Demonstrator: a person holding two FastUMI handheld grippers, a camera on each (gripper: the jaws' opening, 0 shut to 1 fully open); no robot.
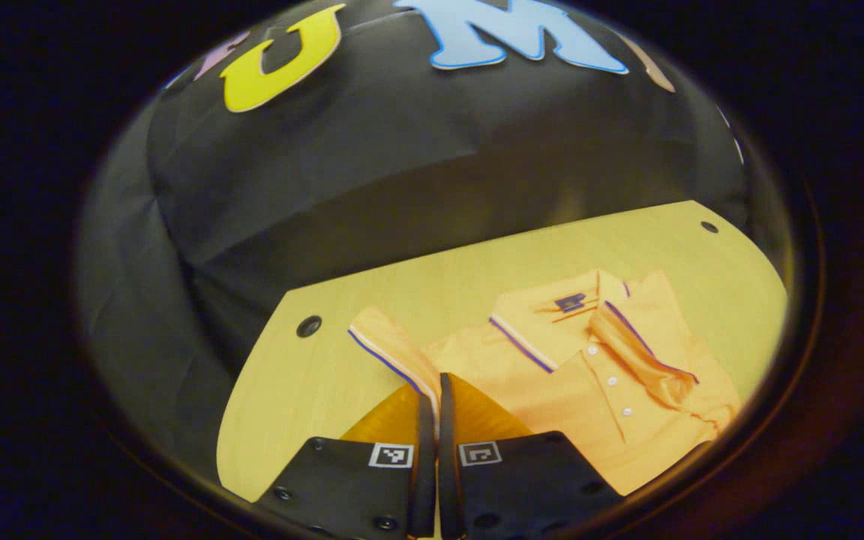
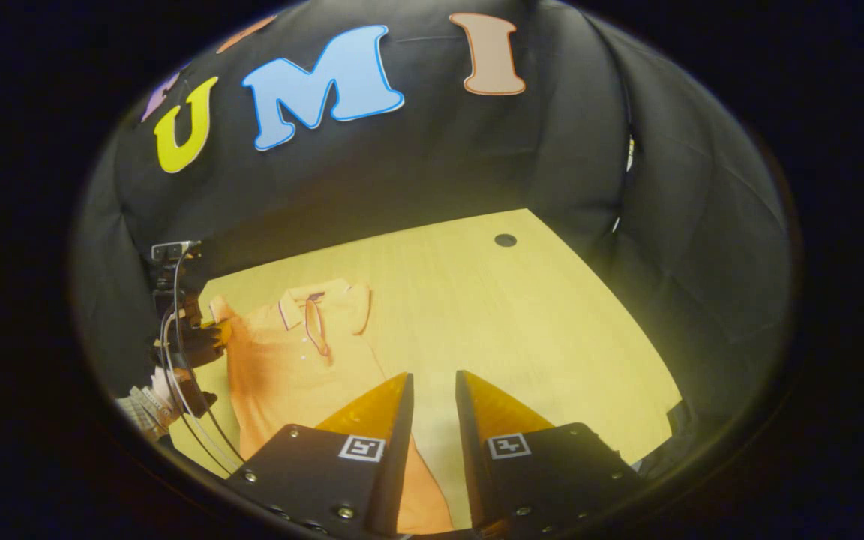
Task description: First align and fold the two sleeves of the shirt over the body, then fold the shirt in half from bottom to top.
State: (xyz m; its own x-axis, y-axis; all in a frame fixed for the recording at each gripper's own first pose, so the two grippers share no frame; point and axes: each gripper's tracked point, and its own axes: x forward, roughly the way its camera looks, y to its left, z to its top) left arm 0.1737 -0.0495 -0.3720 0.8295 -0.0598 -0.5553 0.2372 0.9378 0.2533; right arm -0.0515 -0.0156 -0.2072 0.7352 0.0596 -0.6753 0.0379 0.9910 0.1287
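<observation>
Pinching sleeve [image 1: 391, 352] w/ left gripper [image 1: 436, 390], right gripper [image 2: 432, 390] apart over table [image 2: 514, 315]

Bare table [image 2: 522, 330] right of the shirt [image 2: 289, 367] seems unobstructed.

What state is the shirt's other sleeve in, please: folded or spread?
Folded: the sleeve lies across the shirt beside its buttons.

Light wooden surface [image 1: 477, 262], pale grain, with dark round holes [image 1: 309, 326] near the far corners, set against the black cloth wall. Lying flat on it, an orange polo shirt [image 1: 589, 390] with striped collar and white buttons, one sleeve folded over the body, bare wood [image 2: 522, 330] beside it.
</observation>
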